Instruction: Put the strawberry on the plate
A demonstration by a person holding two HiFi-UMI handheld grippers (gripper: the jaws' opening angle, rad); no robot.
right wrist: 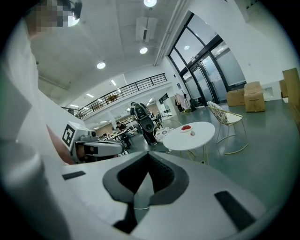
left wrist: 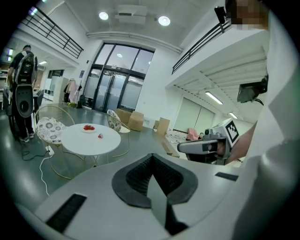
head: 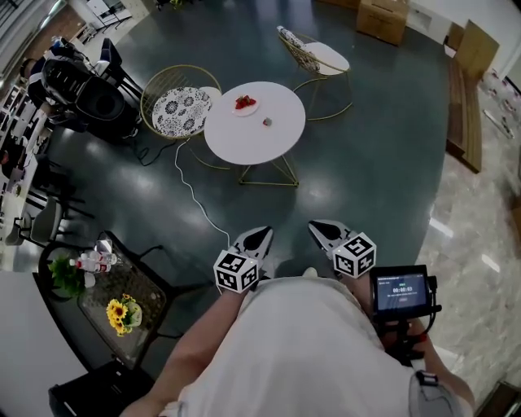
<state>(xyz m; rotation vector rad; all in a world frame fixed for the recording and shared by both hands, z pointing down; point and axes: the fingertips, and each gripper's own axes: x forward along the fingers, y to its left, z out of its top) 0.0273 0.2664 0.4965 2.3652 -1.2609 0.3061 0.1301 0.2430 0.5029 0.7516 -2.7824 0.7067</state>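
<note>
A round white table [head: 277,134] stands some way ahead of me on the dark floor. On it sits a small white plate [head: 244,104] holding red strawberries, and a single loose strawberry [head: 267,122] lies near the table's middle. My left gripper [head: 261,234] and right gripper [head: 318,228] are held side by side close to my body, far short of the table, both shut and empty. The left gripper view shows the plate [left wrist: 88,128] and the strawberry [left wrist: 100,136] in the distance; the right gripper view shows the same plate [right wrist: 186,127] and strawberry [right wrist: 192,133].
Two gold wire chairs [head: 181,106] [head: 317,57] flank the table, and a white cable [head: 194,191] snakes over the floor towards me. A dark side table [head: 122,305] with sunflowers and a bottle is at lower left. Cardboard boxes [head: 383,18] stand at the back. A screen device [head: 401,291] hangs at right.
</note>
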